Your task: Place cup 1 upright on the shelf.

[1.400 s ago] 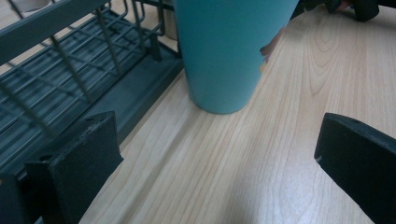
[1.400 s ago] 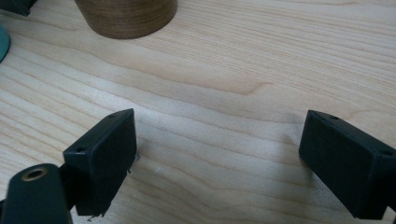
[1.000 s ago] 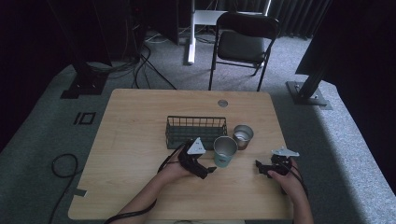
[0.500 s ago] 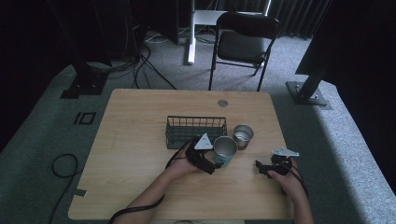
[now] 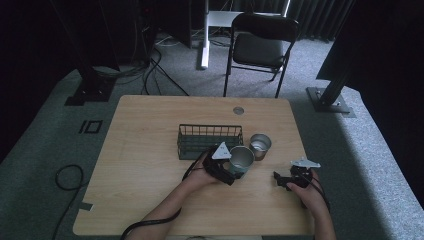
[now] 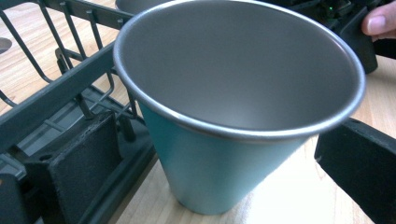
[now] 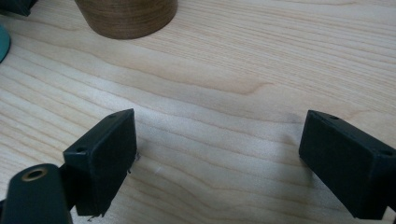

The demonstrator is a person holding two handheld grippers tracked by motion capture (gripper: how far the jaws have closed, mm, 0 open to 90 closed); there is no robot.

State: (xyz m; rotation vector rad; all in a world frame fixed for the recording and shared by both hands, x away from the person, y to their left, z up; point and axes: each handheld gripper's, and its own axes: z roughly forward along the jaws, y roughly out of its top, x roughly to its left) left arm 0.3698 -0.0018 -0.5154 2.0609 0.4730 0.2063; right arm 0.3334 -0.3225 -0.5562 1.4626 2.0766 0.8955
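A teal metal cup (image 5: 242, 159) stands upright on the wooden table (image 5: 150, 165), just in front of a dark wire basket (image 5: 210, 140). My left gripper (image 5: 231, 172) is open around the cup (image 6: 224, 177): one pad (image 6: 79, 163) sits beside the basket, the other (image 6: 364, 163) on the cup's far side, and neither clearly touches it. A brown cup with a metal inside (image 5: 260, 145) stands to the right of the teal one. My right gripper (image 5: 281, 180) hovers open low over bare wood (image 7: 219, 158), with the brown cup's base (image 7: 126, 16) ahead of it.
The basket's wire wall (image 6: 56, 88) runs close along the left jaw. A round grommet (image 5: 238, 110) is set in the table's far edge. A black folding chair (image 5: 262, 47) stands beyond the table. Bare wood spreads across the table's left half.
My left gripper has moved right and forward, so that its jaws now straddle the teal cup. The right gripper has barely shifted.
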